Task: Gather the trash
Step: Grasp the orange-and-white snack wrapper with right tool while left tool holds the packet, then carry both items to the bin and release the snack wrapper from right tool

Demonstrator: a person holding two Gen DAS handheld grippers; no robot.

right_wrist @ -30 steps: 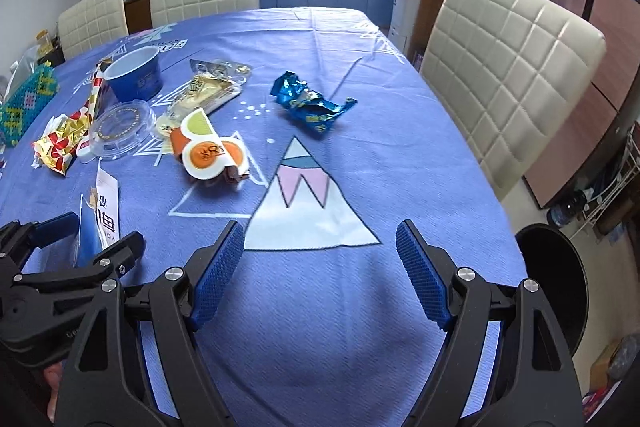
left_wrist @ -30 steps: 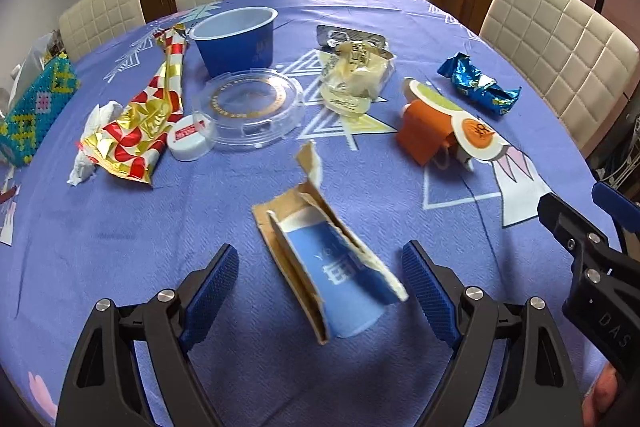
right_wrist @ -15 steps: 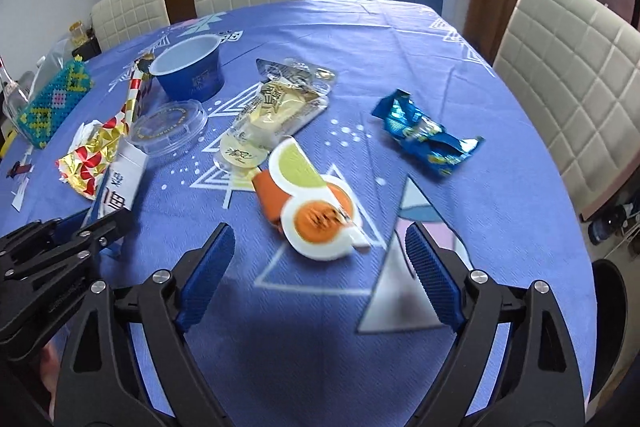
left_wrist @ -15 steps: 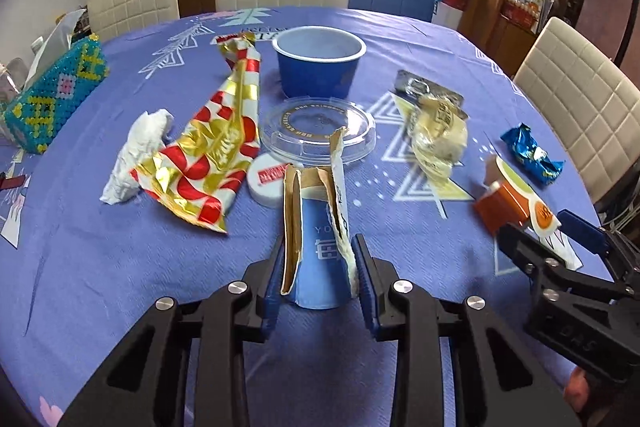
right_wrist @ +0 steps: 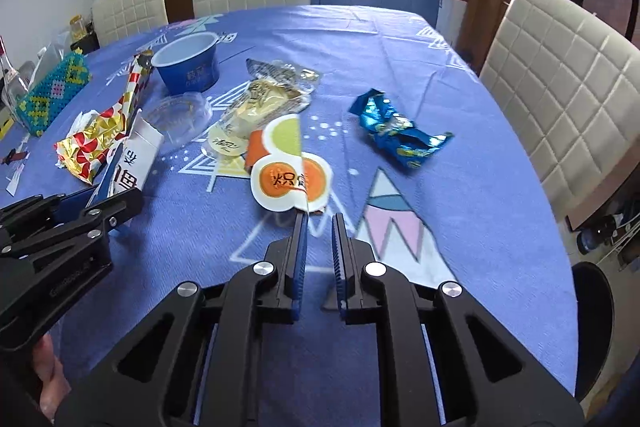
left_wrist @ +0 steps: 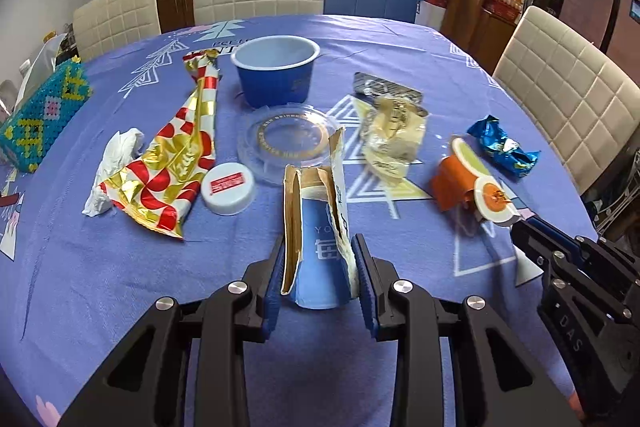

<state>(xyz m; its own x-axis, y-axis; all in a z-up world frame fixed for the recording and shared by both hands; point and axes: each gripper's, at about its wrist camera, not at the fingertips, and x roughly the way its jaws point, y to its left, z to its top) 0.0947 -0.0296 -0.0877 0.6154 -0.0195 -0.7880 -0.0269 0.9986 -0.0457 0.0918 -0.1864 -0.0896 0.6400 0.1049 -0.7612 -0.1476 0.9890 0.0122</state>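
The left gripper [left_wrist: 320,267] is clamped on a torn blue paper carton [left_wrist: 316,227], its two pads pressing the flattened sides while the ragged brown-lined top sticks up away from the camera. The right gripper [right_wrist: 319,223] has just been closing; its jaws now stand narrow and nearly together, and the lower edge of an orange and white wrapper [right_wrist: 286,167] reaches the tip of its left finger, though whether the foil is truly pinched cannot be told. The rest of the litter lies spread over the blue-clothed worktop [left_wrist: 100,267]: a red and gold foil bag [left_wrist: 176,155] with a crumpled white tissue [left_wrist: 114,167] touching its left side, a white cap [left_wrist: 227,189] just beside the bag, a clear round lid [left_wrist: 286,141] in front of a blue cup [left_wrist: 276,77], a yellowish clear wrapper [left_wrist: 394,137] to the right of the lid, and a crumpled blue foil wrapper [right_wrist: 396,133] well apart toward the right edge. A beaded tissue box [left_wrist: 40,115] sits at the far left. Cream padded chairs [right_wrist: 560,99] ring the worktop.
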